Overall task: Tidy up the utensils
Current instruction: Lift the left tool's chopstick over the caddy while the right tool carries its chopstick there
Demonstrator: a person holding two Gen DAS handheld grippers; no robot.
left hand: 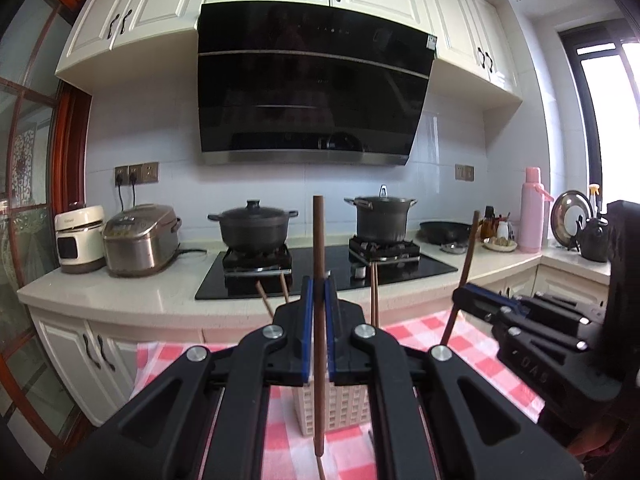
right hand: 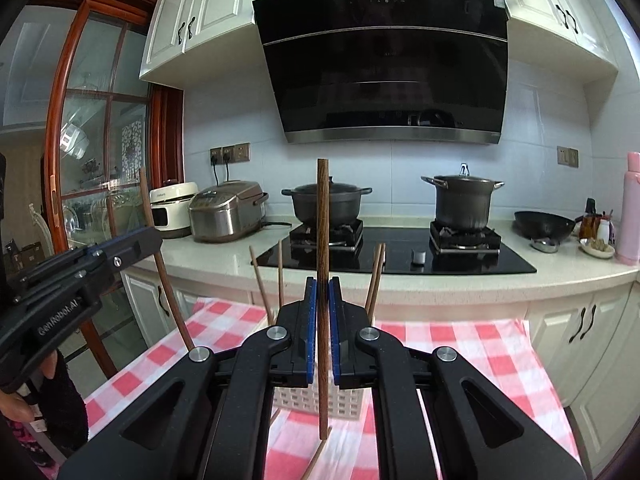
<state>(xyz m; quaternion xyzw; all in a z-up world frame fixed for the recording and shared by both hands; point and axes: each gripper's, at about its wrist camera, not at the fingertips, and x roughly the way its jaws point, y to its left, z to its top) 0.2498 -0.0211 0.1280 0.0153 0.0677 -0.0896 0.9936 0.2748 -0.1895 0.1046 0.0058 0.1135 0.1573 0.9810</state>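
My left gripper [left hand: 319, 292] is shut on a brown wooden chopstick [left hand: 318, 240] that it holds upright above a cream lattice utensil holder [left hand: 344, 408]. Other chopsticks [left hand: 375, 292] lean out of that holder. At the right edge, my right gripper [left hand: 468, 296] grips its own chopstick [left hand: 466, 264]. In the right wrist view, the right gripper [right hand: 323, 292] is shut on an upright chopstick [right hand: 322, 220] over the same holder [right hand: 312, 400]. The left gripper [right hand: 152, 238] shows at the left with its chopstick [right hand: 160, 264]. One more chopstick [right hand: 316, 460] lies on the checked cloth [right hand: 460, 344].
Beyond the cloth runs a pale counter [right hand: 224, 256] with a black hob [right hand: 400, 256], two dark pots [right hand: 326, 200], a rice cooker [right hand: 226, 212], a wok [right hand: 544, 222] and a pink flask [right hand: 632, 208]. A person's hand [right hand: 16, 404] shows at lower left.
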